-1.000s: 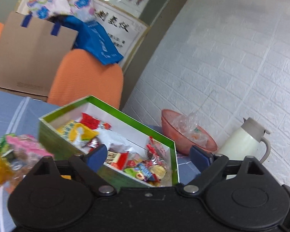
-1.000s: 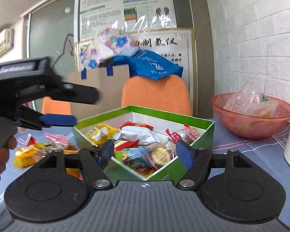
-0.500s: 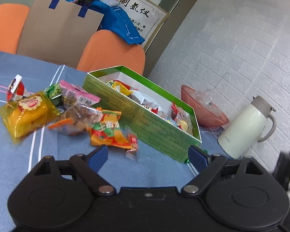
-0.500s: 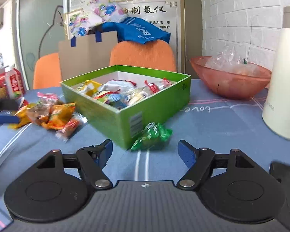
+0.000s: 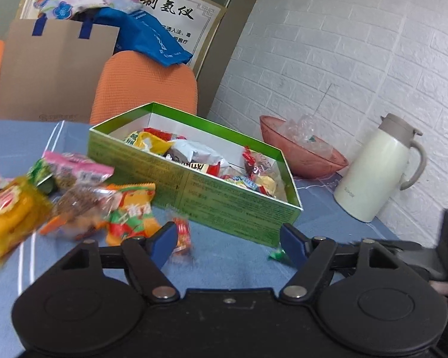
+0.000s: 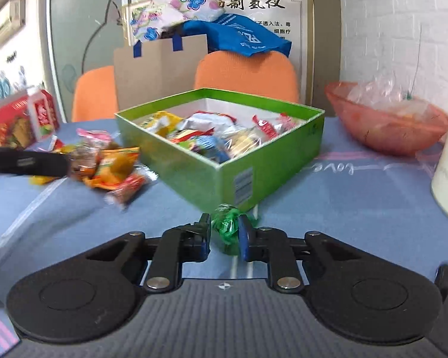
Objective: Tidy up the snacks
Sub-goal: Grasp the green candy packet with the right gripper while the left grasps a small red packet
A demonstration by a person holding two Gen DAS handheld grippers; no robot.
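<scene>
1. Left wrist view: my left hand-held gripper (image 5: pixel 228 243) is released, with nothing between its blue pads. The green box (image 5: pixel 230 205) of snacks sits straight ahead on the blue counter (image 5: pixel 224 268). Loose packets lie to the front left; the nearest is a small red packet (image 5: pixel 182 235), just beside my left pad. A green candy (image 5: pixel 276 255) peeks out by my right pad, at the box's near corner.

2. Right wrist view: my right hand-held gripper (image 6: pixel 224 235) is closing on that green candy (image 6: pixel 227 226), which sits between the pads right at the tips, just in front of the box's near corner (image 6: pixel 242 185). The pads look to be touching the wrapper on both sides. The candy's long axis runs roughly along the fingers, away from me. The box lies directly beyond and above, so I judge the coming move is lift, then forward over the rim. The right hand is clearly the nearer one.
</scene>
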